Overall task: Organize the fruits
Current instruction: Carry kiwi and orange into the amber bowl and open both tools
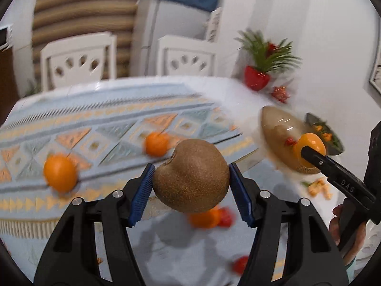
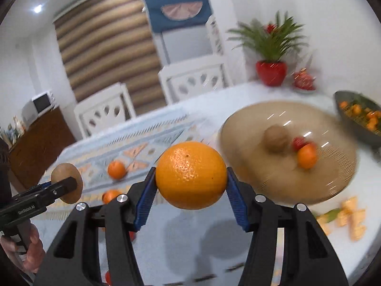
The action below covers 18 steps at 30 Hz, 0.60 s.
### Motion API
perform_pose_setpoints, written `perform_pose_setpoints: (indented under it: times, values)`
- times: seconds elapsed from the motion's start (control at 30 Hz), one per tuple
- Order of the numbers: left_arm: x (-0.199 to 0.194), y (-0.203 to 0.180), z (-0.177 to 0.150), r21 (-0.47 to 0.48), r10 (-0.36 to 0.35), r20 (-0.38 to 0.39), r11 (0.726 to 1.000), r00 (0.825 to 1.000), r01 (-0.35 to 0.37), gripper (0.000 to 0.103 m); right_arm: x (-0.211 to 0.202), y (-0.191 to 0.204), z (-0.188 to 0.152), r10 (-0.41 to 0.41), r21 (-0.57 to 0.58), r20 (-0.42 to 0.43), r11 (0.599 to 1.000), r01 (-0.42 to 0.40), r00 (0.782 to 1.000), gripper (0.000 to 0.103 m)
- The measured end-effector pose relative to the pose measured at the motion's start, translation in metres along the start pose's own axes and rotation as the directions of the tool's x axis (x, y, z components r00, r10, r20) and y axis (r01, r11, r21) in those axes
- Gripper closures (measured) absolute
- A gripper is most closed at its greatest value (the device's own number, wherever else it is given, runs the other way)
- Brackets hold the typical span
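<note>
While raised over worktop [image 2: 214, 243]: L claw [image 1: 191, 181] clamped on kiwi [image 1: 190, 175], R claw [image 2: 191, 183] clamped on orange [image 2: 191, 175], beside brown plate [image 2: 321, 178].

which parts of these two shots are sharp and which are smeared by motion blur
Left wrist view: the left gripper and its kiwi are crisp, while the patterned tablecloth, loose oranges and red plant pot streak. Right wrist view: the right gripper and its orange are sharp, the brown plate and its fruit are smeared, with glare dashes; fisheye bending shows in both.
</note>
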<state>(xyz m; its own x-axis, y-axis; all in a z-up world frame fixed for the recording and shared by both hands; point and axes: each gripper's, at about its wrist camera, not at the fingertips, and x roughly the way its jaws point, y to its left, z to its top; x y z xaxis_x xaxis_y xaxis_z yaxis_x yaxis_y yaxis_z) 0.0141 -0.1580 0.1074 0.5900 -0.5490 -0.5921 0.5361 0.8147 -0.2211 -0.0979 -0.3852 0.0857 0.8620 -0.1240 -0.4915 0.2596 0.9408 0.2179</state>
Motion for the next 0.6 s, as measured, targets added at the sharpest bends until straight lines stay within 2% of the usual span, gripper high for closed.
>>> perform_pose_setpoints:
  times: [0.1, 0.17, 0.3, 0.47, 0.6]
  values:
    - [0.004, -0.038, 0.023, 0.037, -0.063, 0.007, 0.997, 0.998, 0.063, 0.040, -0.022, -0.028, 0.023, -0.078, 0.019, 0.035, 0.997, 0.077, 0.996, 0.047]
    - [0.016, -0.067, 0.038, 0.055, -0.117, -0.009, 0.992, 0.993, 0.118, 0.040, -0.030, -0.050, 0.036, -0.121, 0.045, 0.026, 0.992, 0.120, 0.992, 0.047]
    - [0.045, -0.120, 0.051, 0.093, -0.183, -0.038, 0.978, 0.982, 0.186, 0.040, -0.028, -0.085, 0.048, -0.193, 0.072, -0.016, 0.978, 0.194, 0.981, 0.047]
    - [0.090, -0.168, 0.047, 0.132, -0.224, -0.112, 0.962, 0.968, 0.238, 0.040, 0.000, -0.125, 0.041, -0.223, 0.111, -0.133, 0.965, 0.238, 0.966, 0.047]
    - [0.134, -0.186, 0.042, 0.113, -0.214, -0.170, 0.965, 0.962, 0.235, 0.040, 0.019, -0.146, 0.029, -0.231, 0.138, -0.196, 0.956, 0.260, 0.953, 0.047]
